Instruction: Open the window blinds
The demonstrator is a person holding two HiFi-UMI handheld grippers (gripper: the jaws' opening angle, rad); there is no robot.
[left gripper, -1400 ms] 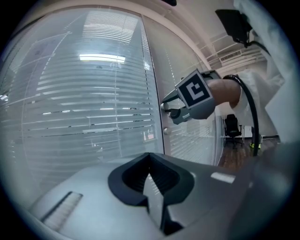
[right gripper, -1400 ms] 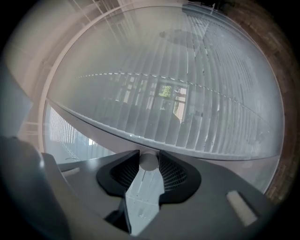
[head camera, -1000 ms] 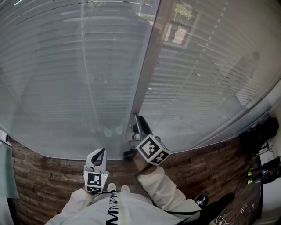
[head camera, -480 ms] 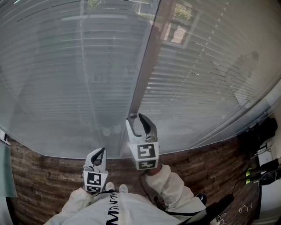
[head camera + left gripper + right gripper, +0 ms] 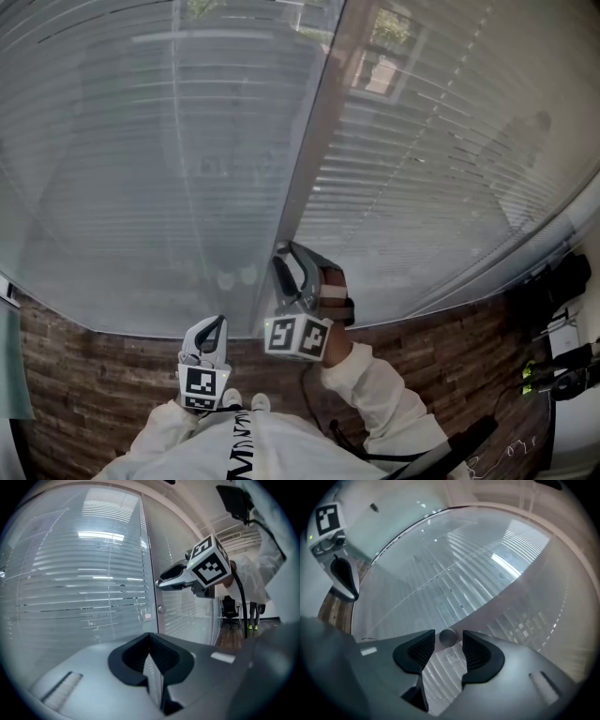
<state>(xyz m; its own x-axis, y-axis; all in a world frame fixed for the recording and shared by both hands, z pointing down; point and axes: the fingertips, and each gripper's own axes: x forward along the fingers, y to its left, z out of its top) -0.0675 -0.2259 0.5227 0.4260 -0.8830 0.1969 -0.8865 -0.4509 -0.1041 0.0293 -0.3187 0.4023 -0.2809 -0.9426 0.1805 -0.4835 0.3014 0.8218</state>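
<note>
Slatted blinds sit behind two glass panes, left (image 5: 141, 141) and right (image 5: 422, 169), with a brown frame post (image 5: 314, 131) between them. A small round knob (image 5: 448, 637) on that post lies between the jaws of my right gripper (image 5: 448, 645). The jaws are opening, with a thin gap at the left pad. From above, the right gripper (image 5: 287, 258) reaches to the post's foot, its marker cube rolled toward the left. My left gripper (image 5: 215, 324) hangs lower and to the left, shut and empty, away from the glass. In the left gripper view the knob (image 5: 161, 609) shows below the right gripper (image 5: 161, 581).
A wood-plank floor (image 5: 84, 394) runs along the foot of the glass. Dark bags and gear (image 5: 562, 281) stand at the right wall. A cable trails from the right sleeve. An office chair (image 5: 228, 609) stands far behind to the right.
My right gripper rolled about its own axis at the knob, its cube swinging from right to left, and its jaws spread. The slats look more see-through. The left gripper stayed put.
</note>
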